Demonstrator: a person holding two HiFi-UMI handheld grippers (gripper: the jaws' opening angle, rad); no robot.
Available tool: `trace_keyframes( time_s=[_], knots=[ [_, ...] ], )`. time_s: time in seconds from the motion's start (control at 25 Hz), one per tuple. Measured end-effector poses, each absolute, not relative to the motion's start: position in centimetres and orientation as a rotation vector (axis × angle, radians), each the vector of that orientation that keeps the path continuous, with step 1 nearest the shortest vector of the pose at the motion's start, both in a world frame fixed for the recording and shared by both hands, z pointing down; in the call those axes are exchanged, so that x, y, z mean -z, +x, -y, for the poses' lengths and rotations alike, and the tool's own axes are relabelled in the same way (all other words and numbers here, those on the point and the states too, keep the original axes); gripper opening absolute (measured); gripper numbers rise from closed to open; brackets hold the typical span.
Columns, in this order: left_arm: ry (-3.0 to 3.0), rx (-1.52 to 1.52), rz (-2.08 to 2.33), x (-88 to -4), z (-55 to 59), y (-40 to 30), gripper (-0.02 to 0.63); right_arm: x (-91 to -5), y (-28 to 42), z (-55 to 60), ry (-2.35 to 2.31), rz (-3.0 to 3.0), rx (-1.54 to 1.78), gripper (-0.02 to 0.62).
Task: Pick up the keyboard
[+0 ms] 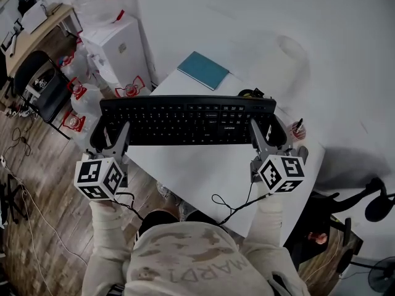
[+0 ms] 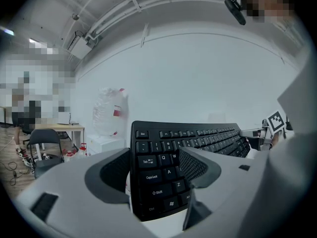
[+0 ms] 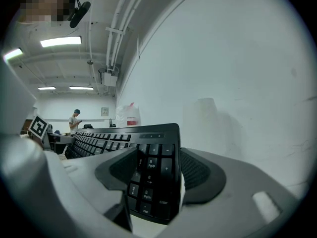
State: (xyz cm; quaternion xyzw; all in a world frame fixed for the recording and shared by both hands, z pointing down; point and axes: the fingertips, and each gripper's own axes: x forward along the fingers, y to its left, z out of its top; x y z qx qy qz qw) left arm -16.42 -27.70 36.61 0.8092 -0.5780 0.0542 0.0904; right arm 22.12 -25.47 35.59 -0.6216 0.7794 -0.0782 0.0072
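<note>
We take this for an open office or lab workspace. From the head view we see a black keyboard (image 1: pixel 185 121) and a teal notebook (image 1: pixel 203 69) at a white tabletop (image 1: pixel 203 171). A white water dispenser (image 1: pixel 120 51) has clear jugs (image 1: pixel 79 94) beside it. A black office chair (image 1: pixel 37 82) stands by a second desk (image 1: pixel 43 23), and cables (image 1: pixel 24 196) trail over the wood floor (image 1: pixel 55 214). In the right gripper view, strip lights (image 3: pixel 60 42) and exposed pipes (image 3: pixel 121 14) line a high ceiling, and a person (image 3: pixel 75 120) stands far off.
</note>
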Motion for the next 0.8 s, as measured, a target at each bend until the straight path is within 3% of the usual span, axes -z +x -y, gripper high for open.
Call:
trace_keyframes(
  time_s=[0.8],
  knots=[
    [2.519, -0.016, 1.789, -29.4, 27.3, -15.5, 0.313, -28.6, 22.9, 24.6, -1.906, -2.378, 0.061, 0.275]
  ],
)
